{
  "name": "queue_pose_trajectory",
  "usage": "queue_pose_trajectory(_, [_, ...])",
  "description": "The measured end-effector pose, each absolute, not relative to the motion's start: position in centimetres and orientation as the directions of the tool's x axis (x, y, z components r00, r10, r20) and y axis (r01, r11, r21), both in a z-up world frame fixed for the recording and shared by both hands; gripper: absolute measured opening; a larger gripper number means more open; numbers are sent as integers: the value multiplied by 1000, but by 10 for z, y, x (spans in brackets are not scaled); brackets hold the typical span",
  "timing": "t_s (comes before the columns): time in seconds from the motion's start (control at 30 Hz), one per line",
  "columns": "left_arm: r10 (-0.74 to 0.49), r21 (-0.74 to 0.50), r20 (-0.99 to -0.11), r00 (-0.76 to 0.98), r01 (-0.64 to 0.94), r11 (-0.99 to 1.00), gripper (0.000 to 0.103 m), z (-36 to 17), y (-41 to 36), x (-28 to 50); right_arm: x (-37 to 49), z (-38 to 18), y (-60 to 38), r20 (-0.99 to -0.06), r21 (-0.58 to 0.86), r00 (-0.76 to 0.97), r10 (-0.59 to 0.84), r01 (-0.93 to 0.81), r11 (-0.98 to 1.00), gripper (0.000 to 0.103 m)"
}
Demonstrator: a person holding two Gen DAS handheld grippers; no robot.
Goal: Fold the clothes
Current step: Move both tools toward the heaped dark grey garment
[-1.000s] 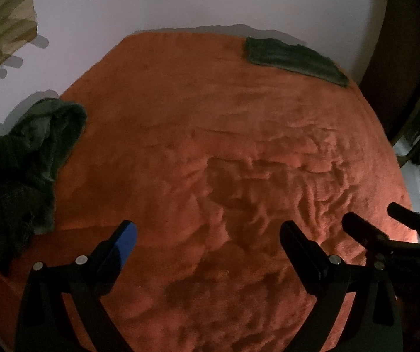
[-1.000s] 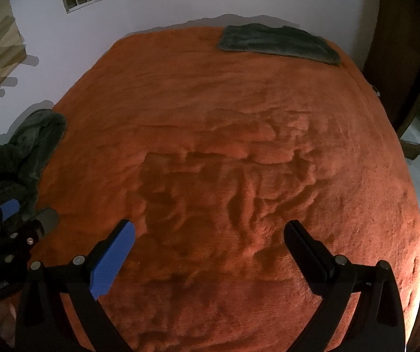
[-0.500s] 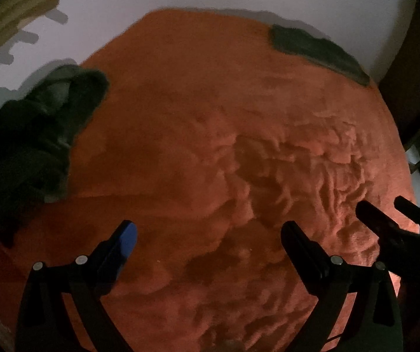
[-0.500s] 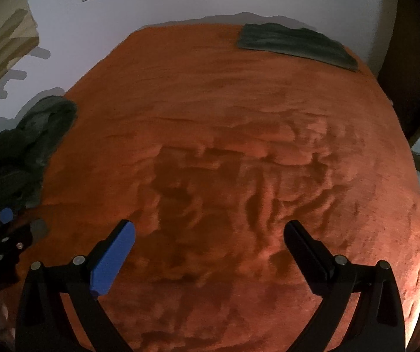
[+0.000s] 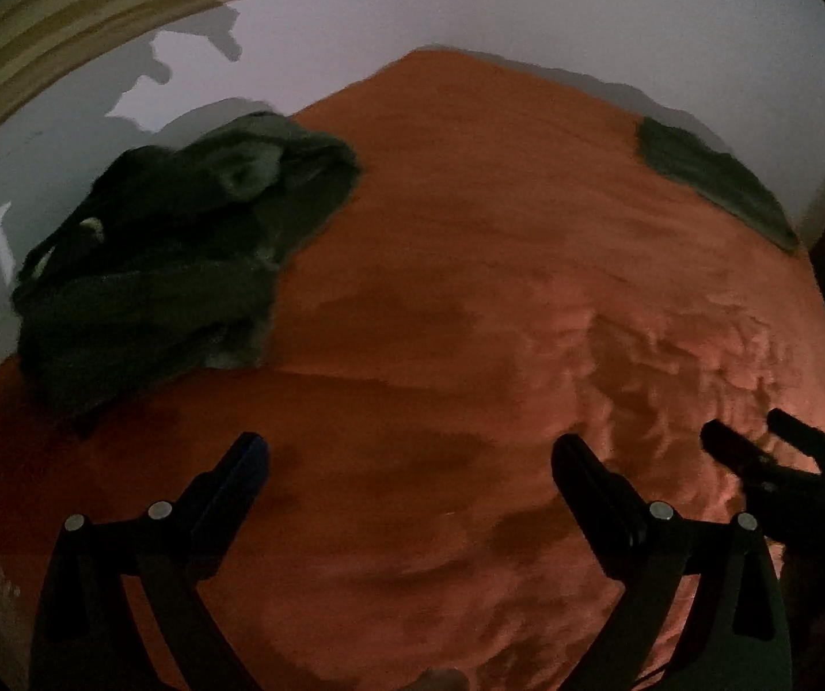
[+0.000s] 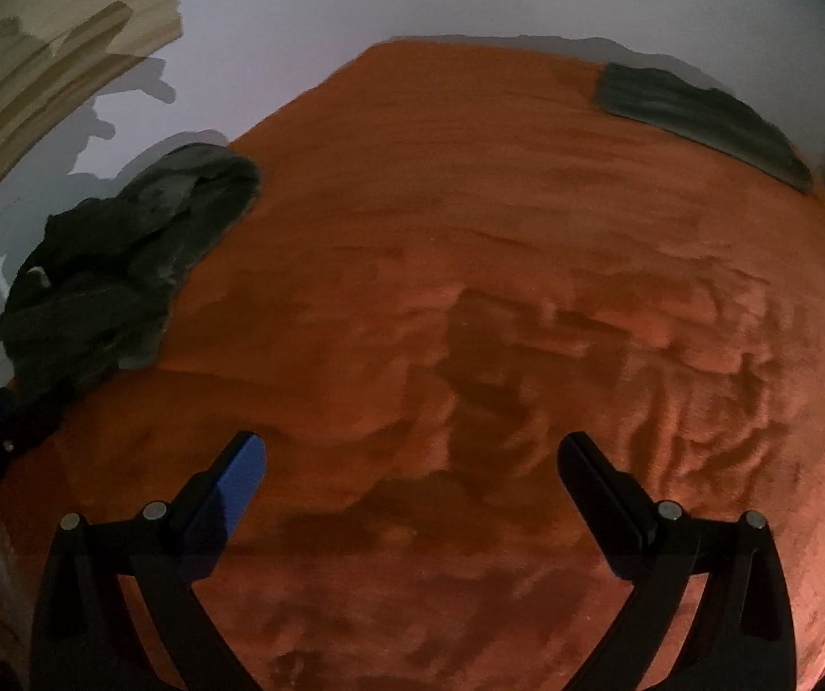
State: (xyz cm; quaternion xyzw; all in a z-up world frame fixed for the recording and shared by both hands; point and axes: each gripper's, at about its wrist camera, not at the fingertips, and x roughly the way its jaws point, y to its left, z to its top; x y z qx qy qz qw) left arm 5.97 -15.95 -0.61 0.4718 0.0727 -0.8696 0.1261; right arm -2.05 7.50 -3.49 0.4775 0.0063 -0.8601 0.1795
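Presently we find both tools idle over the bed (image 5: 470, 288), which is covered in an orange fleece blanket with rumpled ridges toward its right side. Our left gripper (image 5: 406, 472) has its jaws spread wide and holds nothing; our right gripper (image 6: 409, 466) is likewise spread and empty. From the left wrist view the right tool shows at the right edge, low over the blanket.

The work item is a heap of dark clothes (image 5: 182, 265), bunched and unsorted at the left edge of the bed, against the wall (image 5: 470, 0). It is ahead and to the left of both tools, and apart from them. A folded dark garment (image 6: 694, 115) lies flat at the far right corner, well apart from the heap — we judge it a finished piece.

We judge the step in hand to be the fetch: nothing is gripped and no garment is laid out on the middle of the bed. The next move calls for reaching left to the heap, pinching a single layer at an edge or collar rather than a wad, and drawing it onto the bare blanket to spread it. The heap is tangled, so one garment may drag another with it.
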Motion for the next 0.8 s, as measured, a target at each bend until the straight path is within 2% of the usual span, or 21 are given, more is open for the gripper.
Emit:
queue_pose_trajectory(0.27, [-155, 8, -869, -470, 301, -954, 98, -19, -187, 64, -26, -36, 50, -811, 197, -439, -387, 418, -887, 102])
queue_pose_trajectory(0.43, [-72, -69, -892, -447, 292, -954, 96, -30, -205, 61, -35, -37, 44, -805, 192, -440, -398, 441, -877, 102])
queue_pose_trajectory(0.63, [-57, -122, -858, -510, 310, -943, 95, -29, -226, 53, -46, -33, 36, -813, 167, -442, -379, 447, -879, 102])
queue_pose_trajectory(0.7, [4, -173, -860, -510, 285, -943, 95, -29, -235, 46, -49, -30, 31, -818, 176, -420, -394, 469, -865, 102])
queue_pose_trajectory(0.8, [-14, -168, -851, -525, 297, -940, 95, -29, -250, 38, -53, -23, 22, -825, 191, -372, -424, 523, -831, 102])
